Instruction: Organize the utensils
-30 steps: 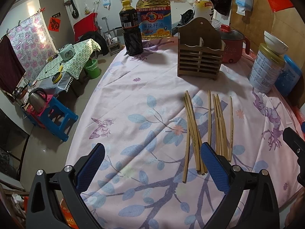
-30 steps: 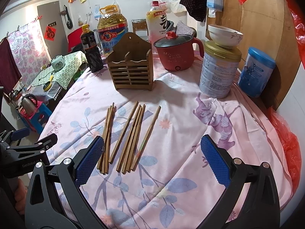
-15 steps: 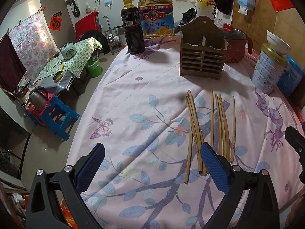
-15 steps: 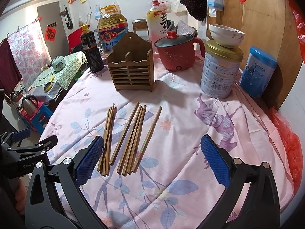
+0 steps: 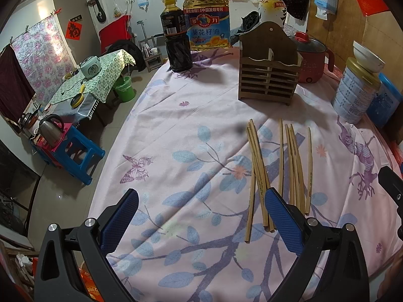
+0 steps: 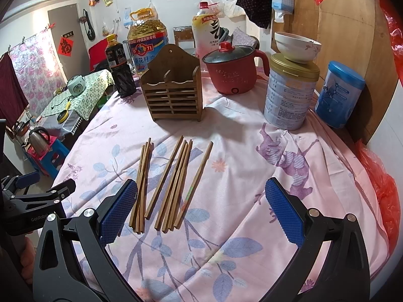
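Several wooden chopsticks [image 5: 274,166] lie side by side on the pink floral tablecloth [image 5: 176,130]; they also show in the right wrist view [image 6: 173,178]. A brown slatted wooden utensil holder [image 5: 269,75] stands upright behind them, empty as far as I see; it also shows in the right wrist view [image 6: 173,95]. My left gripper [image 5: 201,216] is open and empty, just left of the chopsticks' near ends. My right gripper [image 6: 199,209] is open and empty above the chopsticks' near ends.
A dark sauce bottle [image 5: 176,42] and a big oil jug [image 5: 206,17] stand at the back. A red electric pot [image 6: 231,70], a tin with a bowl on top [image 6: 289,88] and a blue canister [image 6: 337,95] stand at the right. The table edge drops to the floor at the left.
Both grippers have drawn slightly back and up; the view has shifted a little. The chopsticks and the holder have not moved. Both grippers remain open.
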`<move>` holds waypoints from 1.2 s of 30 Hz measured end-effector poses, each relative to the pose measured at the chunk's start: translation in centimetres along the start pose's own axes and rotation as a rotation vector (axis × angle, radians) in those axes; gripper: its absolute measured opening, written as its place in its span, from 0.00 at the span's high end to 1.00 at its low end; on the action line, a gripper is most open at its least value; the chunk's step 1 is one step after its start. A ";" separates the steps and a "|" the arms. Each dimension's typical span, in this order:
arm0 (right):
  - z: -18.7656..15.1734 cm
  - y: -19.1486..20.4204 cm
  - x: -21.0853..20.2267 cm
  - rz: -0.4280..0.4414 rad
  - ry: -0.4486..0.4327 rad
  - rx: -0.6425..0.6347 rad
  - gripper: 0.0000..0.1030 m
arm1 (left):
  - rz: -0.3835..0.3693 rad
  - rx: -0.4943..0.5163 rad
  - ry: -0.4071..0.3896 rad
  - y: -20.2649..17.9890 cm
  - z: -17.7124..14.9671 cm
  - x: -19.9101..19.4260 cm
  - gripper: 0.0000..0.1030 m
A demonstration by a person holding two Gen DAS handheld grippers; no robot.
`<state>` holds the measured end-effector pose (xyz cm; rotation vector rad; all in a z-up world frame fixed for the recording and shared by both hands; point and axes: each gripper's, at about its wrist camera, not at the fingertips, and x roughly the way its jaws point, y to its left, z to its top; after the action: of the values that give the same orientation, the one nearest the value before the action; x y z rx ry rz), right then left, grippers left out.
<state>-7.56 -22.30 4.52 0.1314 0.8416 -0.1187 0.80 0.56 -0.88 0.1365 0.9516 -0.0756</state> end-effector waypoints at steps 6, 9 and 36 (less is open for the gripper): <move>0.0 0.0 0.0 0.000 -0.001 0.000 0.05 | 0.001 -0.001 0.004 0.1 0.1 0.2 0.05; 0.0 0.0 0.0 0.000 0.000 0.000 0.05 | 0.000 -0.001 0.003 0.1 0.1 0.1 0.05; 0.1 -0.2 0.1 -0.001 0.003 0.011 0.05 | 0.000 -0.002 0.003 0.0 0.0 0.2 0.05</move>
<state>-7.45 -22.53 4.46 0.1409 0.8440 -0.1245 0.90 0.59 -0.99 0.1352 0.9542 -0.0748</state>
